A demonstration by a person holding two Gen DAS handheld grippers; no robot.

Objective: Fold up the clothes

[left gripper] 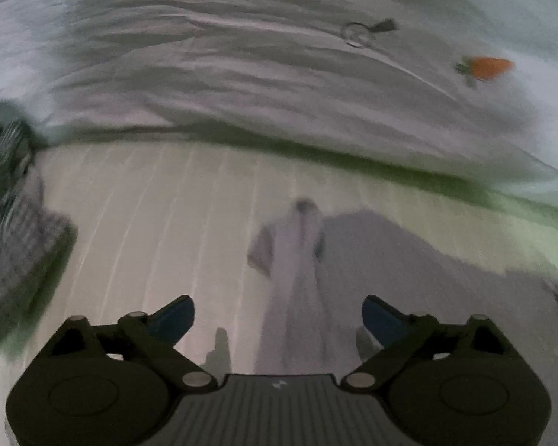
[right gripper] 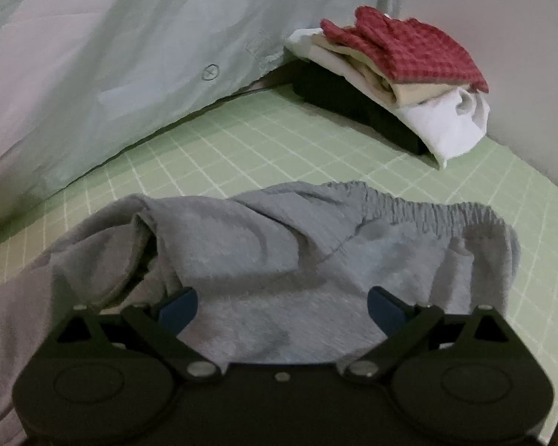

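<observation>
Grey fleece sweatpants (right gripper: pixel 279 260) with a gathered elastic waistband lie rumpled on a pale green bed sheet (right gripper: pixel 279 141) printed with a grid of thin white lines. The waistband edge faces the far side, and one leg trails away toward the left edge of the right wrist view. The right gripper (right gripper: pixel 282 306) hovers over the middle of the garment with its blue-padded fingers (right gripper: pixel 178 308) spread wide apart and nothing clamped between them; whether the pads touch the fabric cannot be told.

No basket or box shows. At the far right of the sheet, against a plain pale wall (right gripper: pixel 502 18), stands a stack of folded laundry (right gripper: pixel 409 74): a red checked cloth on top, a beige piece under it, white fabric below that, and a dark folded layer at the bottom. A pale mint quilt (right gripper: pixel 111 55), stitched with small circled-cross marks and bearing a little orange print near its top, is heaped along the left and reaches the stack.

The left wrist view is blurred. The left gripper (left gripper: pixel 278 316) has its fingers set wide apart, with nothing between them, above the gridded sheet (left gripper: pixel 148 204). Beyond it rises the same quilt (left gripper: pixel 241 74), here showing an orange carrot print (left gripper: pixel 489 67). A grey knitted garment (left gripper: pixel 15 230) lies at the left edge. A pale shape with a shadow sits on the sheet ahead of the fingers; what it is cannot be told.
</observation>
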